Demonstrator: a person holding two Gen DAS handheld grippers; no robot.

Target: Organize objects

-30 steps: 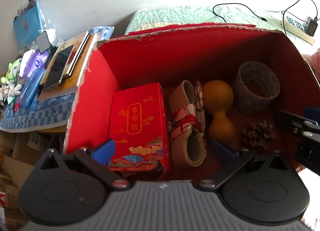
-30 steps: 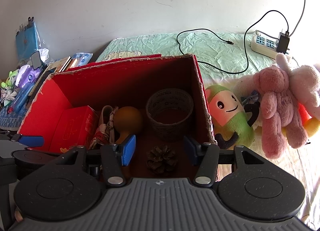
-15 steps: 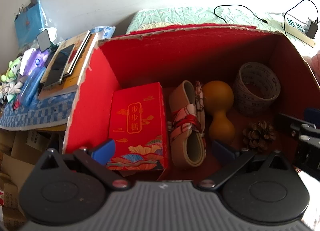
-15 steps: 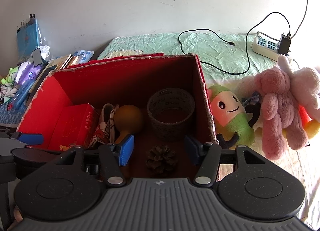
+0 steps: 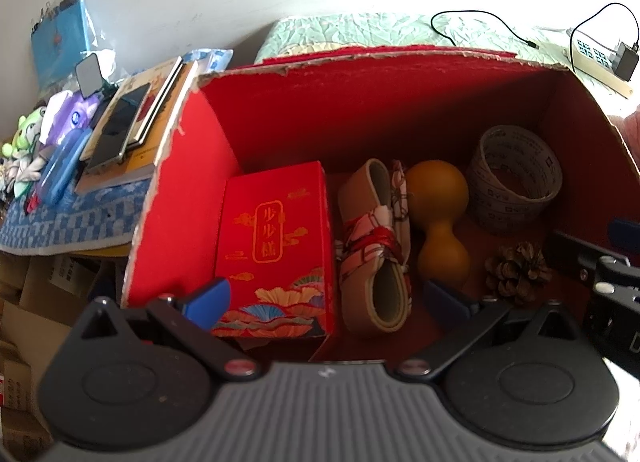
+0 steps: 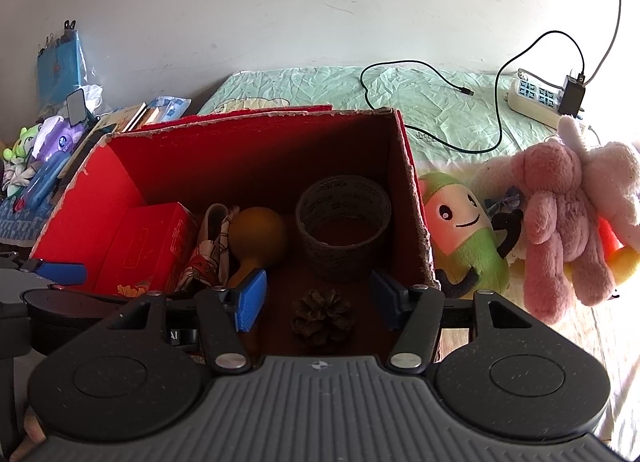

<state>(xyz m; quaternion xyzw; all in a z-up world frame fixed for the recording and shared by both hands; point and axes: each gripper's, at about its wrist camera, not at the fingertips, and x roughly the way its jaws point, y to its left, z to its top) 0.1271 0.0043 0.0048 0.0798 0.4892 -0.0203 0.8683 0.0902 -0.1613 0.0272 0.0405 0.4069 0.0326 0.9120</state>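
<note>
At lower centre of the right view | pine cone (image 6: 322,316) is being framed between the spread, empty right hand-held gripper (image 6: 318,299) inside red box (image 6: 120,186) | left hand-held gripper (image 5: 326,298) is being held apart too, likely ready for sorting.

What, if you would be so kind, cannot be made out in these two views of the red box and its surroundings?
- Near wall of the red box: hidden behind both gripper bodies in both views.
- Gourd: its lower bulb is covered by the right gripper finger in the right wrist view.
- Tape roll: print too small to read.
- Pink plush toy: face turned away, right wrist view.
- Left gripper: body blurred at the frame's bottom.
</note>
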